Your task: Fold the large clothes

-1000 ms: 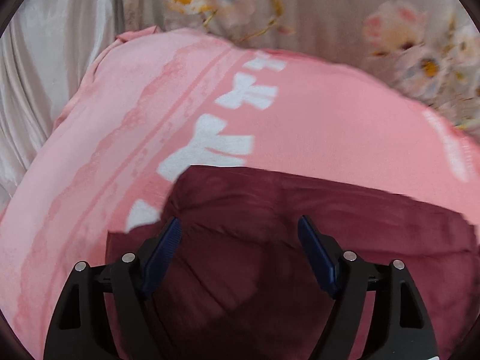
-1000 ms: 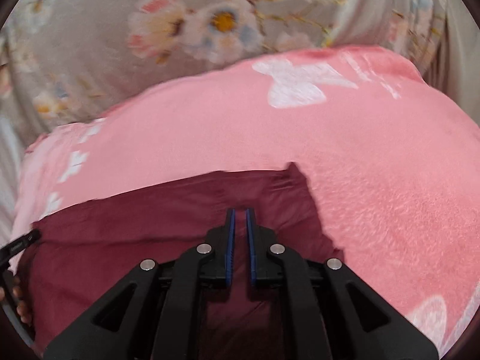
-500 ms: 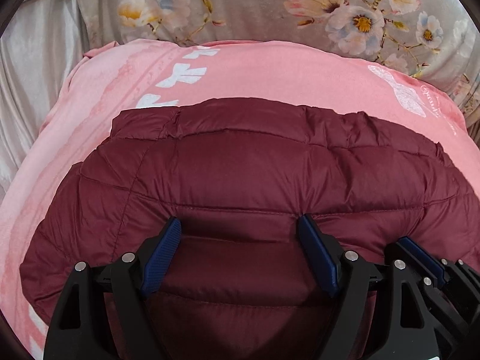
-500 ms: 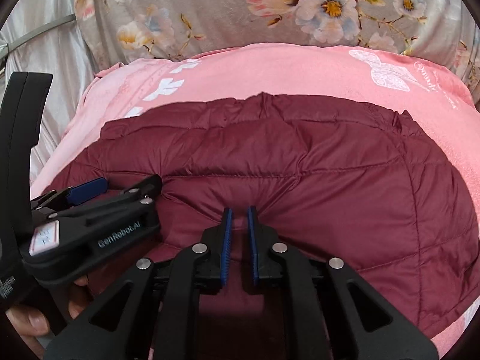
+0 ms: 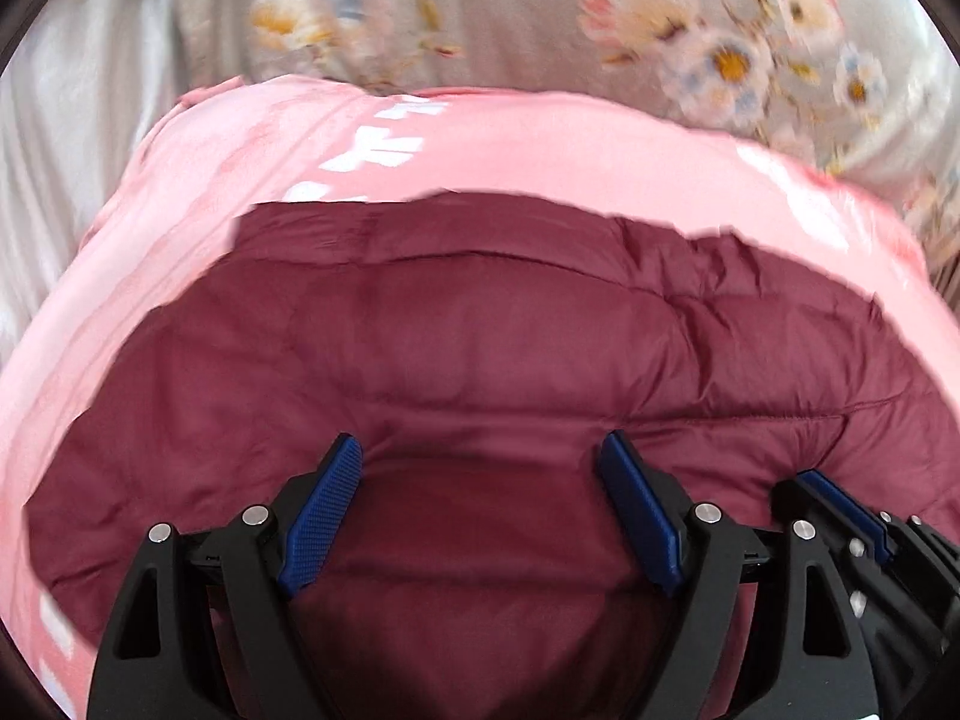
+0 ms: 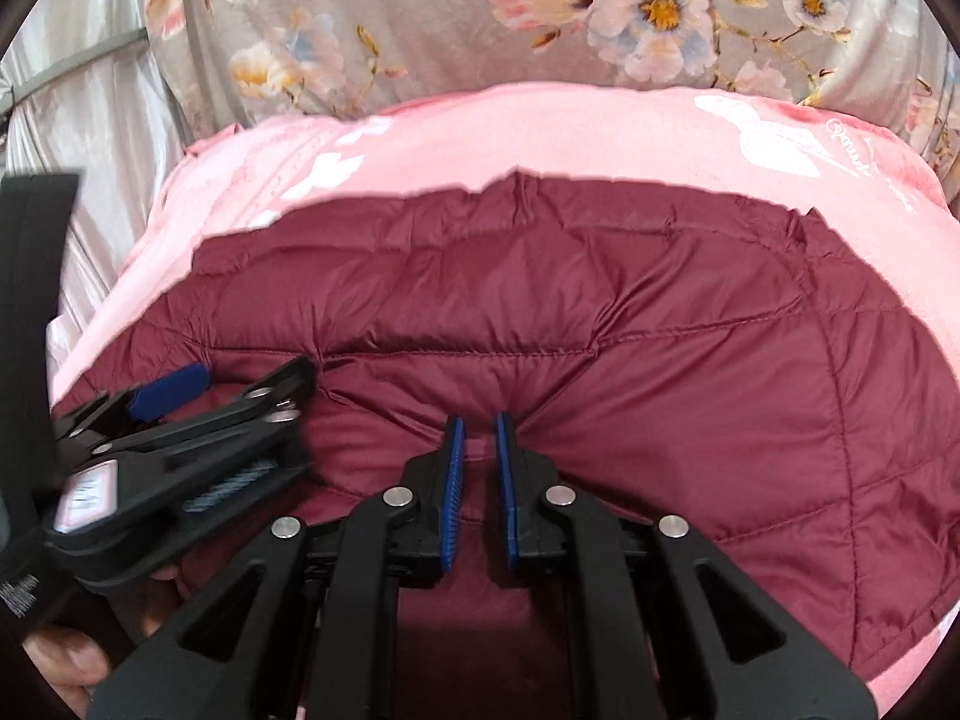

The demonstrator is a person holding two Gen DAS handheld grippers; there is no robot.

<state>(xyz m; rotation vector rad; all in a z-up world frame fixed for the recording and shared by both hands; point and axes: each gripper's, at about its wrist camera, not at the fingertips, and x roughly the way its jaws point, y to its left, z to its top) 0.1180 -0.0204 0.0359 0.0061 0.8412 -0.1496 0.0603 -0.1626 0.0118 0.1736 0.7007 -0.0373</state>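
I have the maroon quilted jacket [image 6: 600, 324] lying on the pink blanket [image 6: 540, 132] that covers the bed, with the floral bedding [image 6: 420, 18] bunched up behind it. From both wrist views the jacket reads as a fairly compact, rounded bundle with a straight stitched edge running across its middle, so I judge that at least one fold is already laid over and now sits flat on the blanket. My left tool [image 5: 474, 516] stands wide open over the near edge of the jacket; its blue pads are well apart and I see nothing gripped between them, only fabric lying below. My right tool [image 6: 478, 492] is close alongside it, and its jaws have just been opening: the pads are a narrow slot apart, and the fabric puckers at their tips, so I take it as letting go of the hem rather than gripping it, though I cannot be certain that no cloth is caught deep in the slot. What is left, as I judge it, is to smooth the puffed panels and perhaps fold the bundle once more, since the right side bulges toward the blanket's edge and the far edge is ragged.
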